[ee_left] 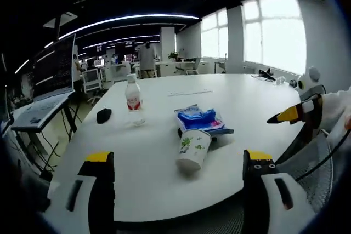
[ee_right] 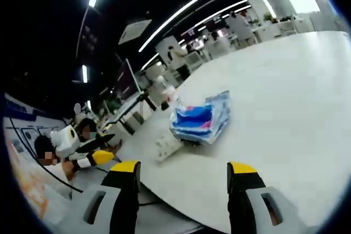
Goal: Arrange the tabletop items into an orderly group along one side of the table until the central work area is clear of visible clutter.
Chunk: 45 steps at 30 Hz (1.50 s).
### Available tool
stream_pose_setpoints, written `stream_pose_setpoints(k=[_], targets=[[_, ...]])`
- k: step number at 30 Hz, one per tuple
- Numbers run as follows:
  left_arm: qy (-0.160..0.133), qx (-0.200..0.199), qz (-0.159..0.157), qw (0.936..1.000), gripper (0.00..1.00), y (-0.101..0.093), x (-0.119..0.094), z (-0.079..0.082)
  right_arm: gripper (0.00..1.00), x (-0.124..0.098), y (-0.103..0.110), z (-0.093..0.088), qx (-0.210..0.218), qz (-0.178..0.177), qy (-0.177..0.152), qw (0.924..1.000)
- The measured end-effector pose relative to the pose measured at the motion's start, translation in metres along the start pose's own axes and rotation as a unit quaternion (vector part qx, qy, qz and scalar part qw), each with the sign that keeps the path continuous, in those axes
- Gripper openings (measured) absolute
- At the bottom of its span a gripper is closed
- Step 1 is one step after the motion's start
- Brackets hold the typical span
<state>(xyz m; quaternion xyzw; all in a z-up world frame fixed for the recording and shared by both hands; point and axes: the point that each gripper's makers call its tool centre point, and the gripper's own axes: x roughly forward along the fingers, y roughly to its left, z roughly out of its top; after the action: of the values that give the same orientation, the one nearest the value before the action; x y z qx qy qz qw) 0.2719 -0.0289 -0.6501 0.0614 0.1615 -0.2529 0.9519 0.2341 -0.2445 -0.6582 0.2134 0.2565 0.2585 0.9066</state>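
Left gripper: white moulded shells, black fingers capped in yellow, dark slot on each shell. Right gripper: same white bodies, black fingers, yellow tips. At 3 o'clock in left gripper view, black-and-yellow tips, white sleeve, black cable.

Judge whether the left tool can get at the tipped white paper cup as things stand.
Probably yes: the left tool is open, and the white paper cup lies ahead with nothing between.

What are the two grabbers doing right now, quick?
Left gripper: open, holding nothing.
Right gripper: open, holding nothing.
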Motion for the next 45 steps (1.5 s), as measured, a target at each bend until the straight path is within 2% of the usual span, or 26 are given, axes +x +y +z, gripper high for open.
stream_pose_setpoints(k=[1,2,3,4,5,6,7,8,10,12,15,18,20,22,26,30,33,35,38,40,42,45], targets=[[0.009,0.029,0.003,0.9995,0.97,-0.002,0.002,-0.005,0.65,0.001,0.002,0.001,-0.003,0.003,-0.001,1.0],[0.043,0.077,0.018,0.996,0.88,0.002,0.001,-0.014,0.65,0.002,0.005,0.001,-0.006,0.005,-0.001,1.0],[0.047,0.082,0.025,0.9953,0.76,0.004,0.001,-0.015,0.65,0.004,0.009,0.001,-0.009,0.009,-0.001,0.9999],[0.011,0.03,0.034,0.9989,0.67,0.009,-0.002,-0.002,0.65,0.005,0.011,0.002,-0.013,0.012,-0.001,0.9998],[-0.018,-0.006,0.028,0.9994,0.66,0.01,-0.002,0.007,0.65,0.007,0.016,0.002,-0.019,0.015,0.0,0.9997],[-0.028,-0.024,0.028,0.9989,0.72,0.013,-0.002,0.01,0.64,0.008,0.019,0.002,-0.024,0.018,0.0,0.9995],[-0.02,-0.015,0.042,0.9988,0.8,0.018,-0.003,0.008,0.65,0.009,0.022,0.003,-0.028,0.022,-0.001,0.9994],[-0.021,-0.005,0.04,0.999,0.87,0.016,-0.003,0.008,0.65,0.01,0.027,0.006,-0.034,0.028,-0.004,0.999],[-0.03,0.006,0.036,0.9989,0.84,0.012,-0.004,0.011,0.65,0.012,0.033,0.01,-0.042,0.035,-0.012,0.9984],[-0.034,-0.001,0.031,0.9989,0.84,0.012,-0.004,0.012,0.65,0.016,0.039,0.015,-0.047,0.039,-0.02,0.9979],[-0.033,-0.01,0.029,0.999,0.92,0.011,-0.003,0.013,0.66,0.024,0.048,0.024,-0.047,0.041,-0.031,0.9976],[-0.014,-0.014,0.02,0.9996,1.0,0.008,0.002,0.006,0.66,0.028,0.06,0.031,-0.041,0.034,-0.022,0.9983],[0.005,-0.016,0.024,0.9996,0.99,0.012,0.005,0.002,0.66,0.026,0.074,0.041,-0.035,0.036,-0.03,0.9983],[0.01,-0.028,0.029,0.9991,1.0,0.018,0.008,0.002,0.66,0.026,0.085,0.045,-0.035,0.041,-0.036,0.9979],[0.034,-0.038,0.016,0.9986,1.0,0.02,0.015,-0.002,0.66,0.03,0.087,0.04,-0.026,0.029,-0.035,0.9986],[0.057,-0.003,0.006,0.9983,1.0,0.016,0.021,-0.011,0.66,0.03,0.092,0.034,-0.034,0.025,-0.022,0.9989],[0.078,0.019,-0.028,0.9964,1.0,0.002,0.025,-0.02,0.65,0.026,0.093,0.032,-0.041,0.02,-0.02,0.9988],[0.088,0.021,-0.038,0.9951,0.99,-0.002,0.024,-0.025,0.65,0.026,0.088,0.03,-0.04,0.011,-0.019,0.999],[0.086,0.013,-0.031,0.9957,0.95,0.003,0.023,-0.025,0.65,0.027,0.074,0.027,-0.035,-0.012,-0.007,0.9993],[0.079,0.013,-0.028,0.9964,0.92,0.005,0.02,-0.022,0.65,0.031,0.071,0.025,-0.041,-0.015,0.0,0.999],[0.069,0.025,-0.027,0.997,0.9,0.004,0.019,-0.019,0.65,0.037,0.066,0.018,-0.055,-0.022,0.02,0.9981],[0.069,0.034,-0.035,0.9965,0.86,0.001,0.02,-0.019,0.64,0.048,0.066,0.015,-0.051,-0.019,0.031,0.9981]])
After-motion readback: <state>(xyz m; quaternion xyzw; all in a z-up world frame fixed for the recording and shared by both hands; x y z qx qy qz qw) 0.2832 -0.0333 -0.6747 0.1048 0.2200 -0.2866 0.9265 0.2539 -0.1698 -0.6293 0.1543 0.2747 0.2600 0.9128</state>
